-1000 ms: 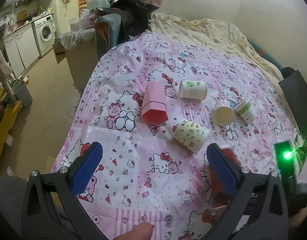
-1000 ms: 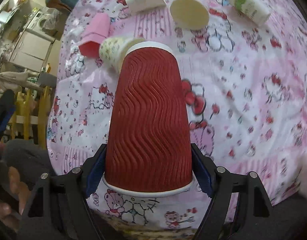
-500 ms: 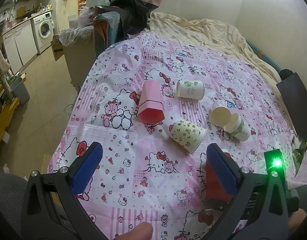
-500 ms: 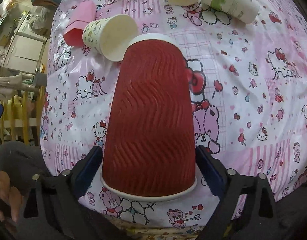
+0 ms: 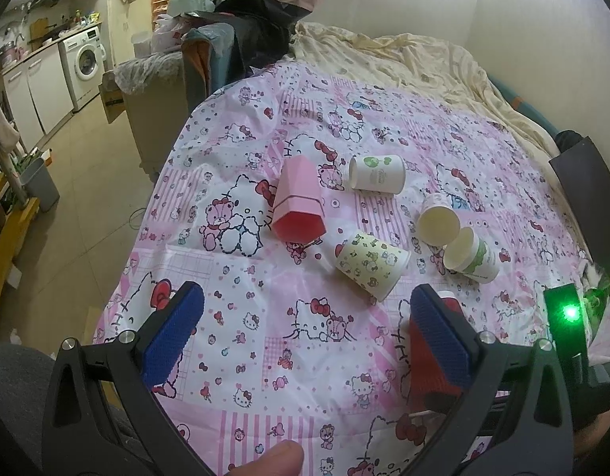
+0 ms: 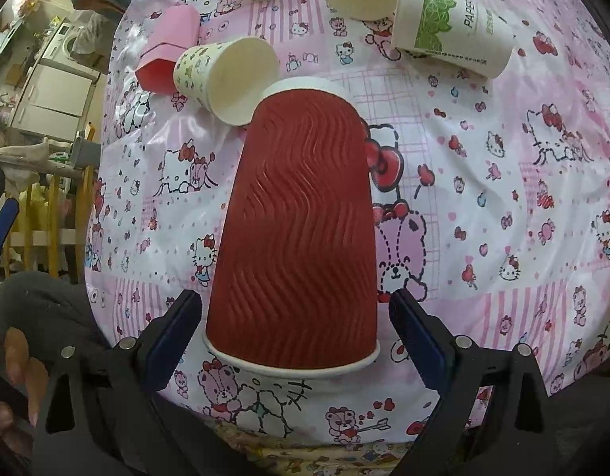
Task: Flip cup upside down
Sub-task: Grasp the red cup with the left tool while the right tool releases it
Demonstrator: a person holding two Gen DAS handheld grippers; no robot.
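Both tools, left (image 5: 308,337) and right (image 6: 295,333), gape.

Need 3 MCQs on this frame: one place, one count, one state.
1. Which cup lies nearest the red cup?
A. pink cup
B. yellow patterned cup
C. green-leaf cup

2. How many cups lie on their sides on the sheet?
A. three
B. five
C. seven

3. How does the right gripper stand?
A. open, a finger on each side of the red cup
B. shut on the red cup
C. shut on the pink cup

Answers:
1 B: in the right wrist view its mouth lies right beside the red cup's top.
2 B: the left wrist view shows five on their sides, while the red cup stands rim down.
3 A: sheet shows in a gap between each finger and the cup wall.
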